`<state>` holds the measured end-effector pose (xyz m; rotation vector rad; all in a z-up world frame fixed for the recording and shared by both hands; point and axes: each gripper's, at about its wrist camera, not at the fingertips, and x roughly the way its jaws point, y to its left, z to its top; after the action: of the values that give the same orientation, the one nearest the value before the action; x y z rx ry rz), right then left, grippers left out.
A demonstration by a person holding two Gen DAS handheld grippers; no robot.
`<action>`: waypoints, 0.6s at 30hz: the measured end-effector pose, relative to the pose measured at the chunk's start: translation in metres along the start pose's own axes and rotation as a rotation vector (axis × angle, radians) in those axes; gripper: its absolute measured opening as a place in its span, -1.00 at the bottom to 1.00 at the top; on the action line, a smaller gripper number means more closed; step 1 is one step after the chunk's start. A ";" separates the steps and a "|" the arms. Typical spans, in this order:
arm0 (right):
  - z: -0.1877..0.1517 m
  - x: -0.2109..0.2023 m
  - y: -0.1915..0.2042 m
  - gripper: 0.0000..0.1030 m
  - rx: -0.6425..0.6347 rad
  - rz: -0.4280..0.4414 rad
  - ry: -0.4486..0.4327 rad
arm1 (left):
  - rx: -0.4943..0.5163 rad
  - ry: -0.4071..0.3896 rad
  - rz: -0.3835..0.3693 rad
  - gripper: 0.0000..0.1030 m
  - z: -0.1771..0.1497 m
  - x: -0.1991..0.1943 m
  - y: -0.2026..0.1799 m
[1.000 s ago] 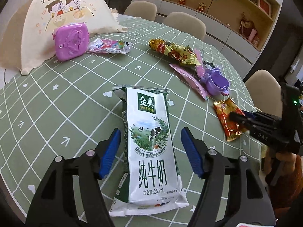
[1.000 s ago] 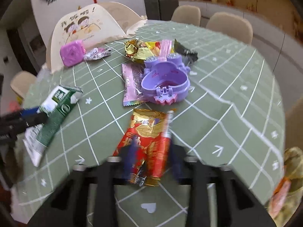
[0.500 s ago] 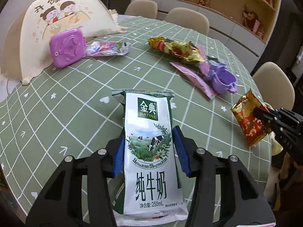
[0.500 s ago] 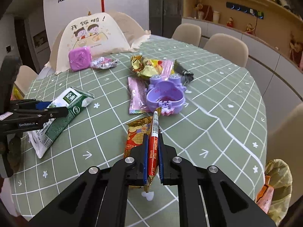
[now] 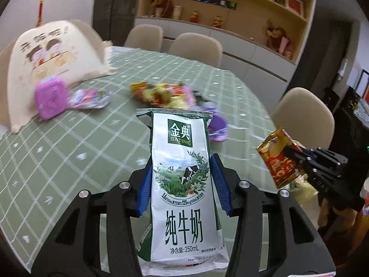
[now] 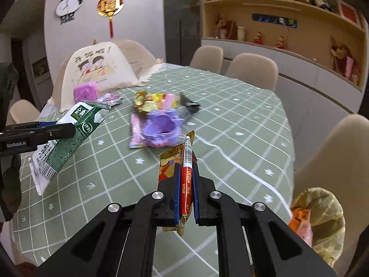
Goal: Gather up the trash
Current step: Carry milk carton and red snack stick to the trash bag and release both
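Observation:
My left gripper (image 5: pixel 182 182) is shut on a white and green milk pouch (image 5: pixel 184 184) and holds it above the green table (image 5: pixel 69 152); the pouch also shows in the right wrist view (image 6: pixel 66 136). My right gripper (image 6: pixel 185 184) is shut on a red and gold snack wrapper (image 6: pixel 185 168), lifted off the table; it also shows in the left wrist view (image 5: pixel 279 159). More wrappers (image 6: pixel 152 99) and a pink wrapper (image 6: pixel 136 129) lie mid-table.
A purple toy container (image 6: pixel 161 129), a pink box (image 6: pixel 85 91), a small wrapper (image 6: pixel 109 98) and a cream food cover (image 6: pixel 99 67) are on the table. A yellow trash bag (image 6: pixel 318 217) hangs at the table's right edge. Chairs (image 6: pixel 251 69) surround the table.
Both grippers have risen from the table with their loads: the left with the milk pouch, the right with the red wrapper. One second ago the left jaws were open around the pouch.

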<state>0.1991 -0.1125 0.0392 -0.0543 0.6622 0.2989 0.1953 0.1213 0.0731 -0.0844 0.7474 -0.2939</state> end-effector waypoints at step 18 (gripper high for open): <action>-0.072 -0.107 -0.194 -0.80 0.237 -0.310 -0.064 | 0.115 0.004 -0.370 -0.13 0.029 0.102 -0.232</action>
<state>0.1326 -0.3353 0.0393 0.0784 0.6119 -0.0768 0.2316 -0.1314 0.0695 -0.1133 0.7149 -0.6889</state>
